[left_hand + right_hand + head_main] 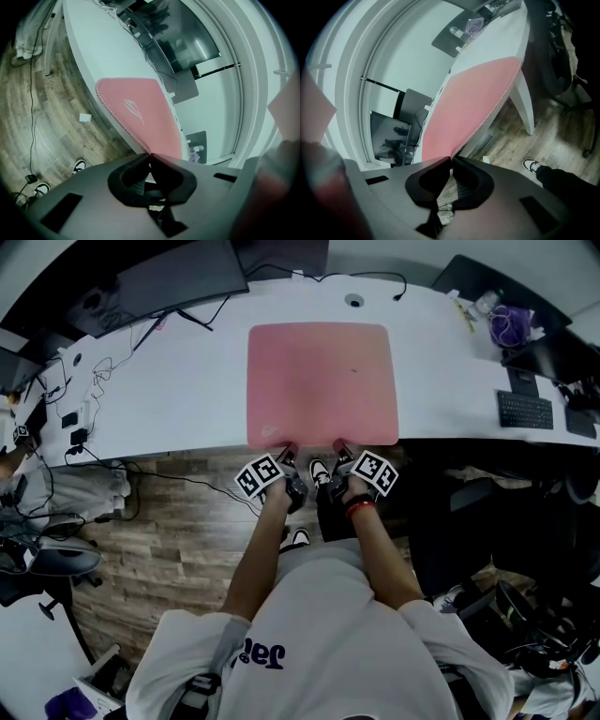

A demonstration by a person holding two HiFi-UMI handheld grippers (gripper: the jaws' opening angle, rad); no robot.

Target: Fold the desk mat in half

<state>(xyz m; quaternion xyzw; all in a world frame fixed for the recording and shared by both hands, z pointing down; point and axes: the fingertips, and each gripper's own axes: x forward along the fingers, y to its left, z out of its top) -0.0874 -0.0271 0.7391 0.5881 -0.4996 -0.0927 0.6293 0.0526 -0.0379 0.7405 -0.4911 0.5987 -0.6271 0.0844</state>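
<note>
The left claw (286,451) and the right claw (338,446) are each pinched tight on the near edge of the pink mat (323,381), not far apart along it. The mat lies flat and fully open on the white bench (187,395), so the fold itself is not yet begun. No container shows beside the mat.

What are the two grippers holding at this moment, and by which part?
Both hold the pink desk mat by its near edge. The left gripper pinches it left of the middle, and the right gripper just right of the middle.
</note>
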